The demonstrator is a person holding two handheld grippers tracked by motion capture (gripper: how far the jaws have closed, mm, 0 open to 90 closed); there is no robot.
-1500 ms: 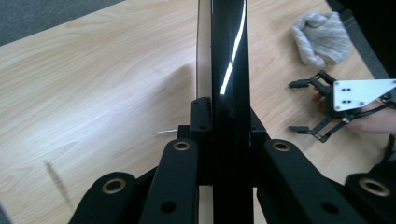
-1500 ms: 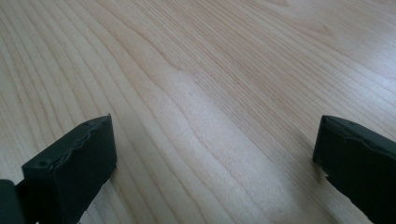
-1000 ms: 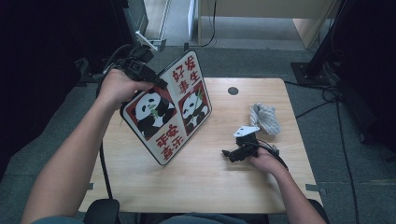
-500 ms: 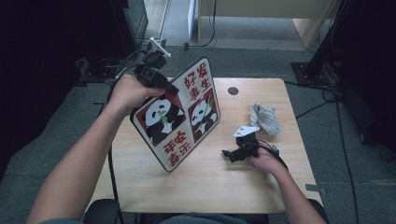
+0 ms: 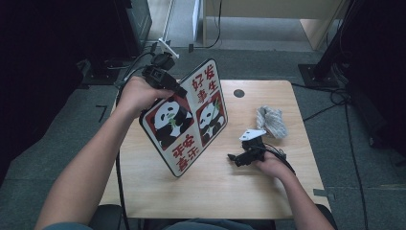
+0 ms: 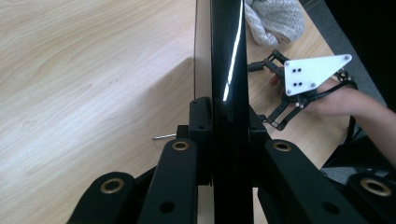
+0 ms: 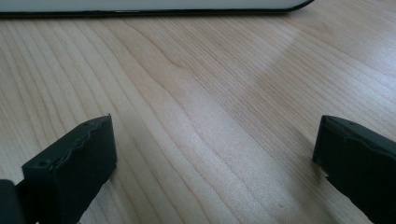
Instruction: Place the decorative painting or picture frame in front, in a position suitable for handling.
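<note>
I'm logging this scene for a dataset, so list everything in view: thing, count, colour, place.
panda board: one, white and red with black rim and two pandas, tilted up on its lower edge at the table's middle-left.
cloth: one, grey, crumpled, right side of table.
table: one, light wood, with a dark round hole near its far edge.
floor: grey, with black cables.
left gripper: one, black, shut on the board's upper edge.
right gripper: one, black with a white plate, open, resting low on the table by the cloth.

White board (image 5: 191,122) with black-and-white pandas on red panels and red characters, black claws (image 5: 165,79), pale wood-grain tabletop (image 5: 215,191), grey knit cloth (image 5: 273,122)
</note>
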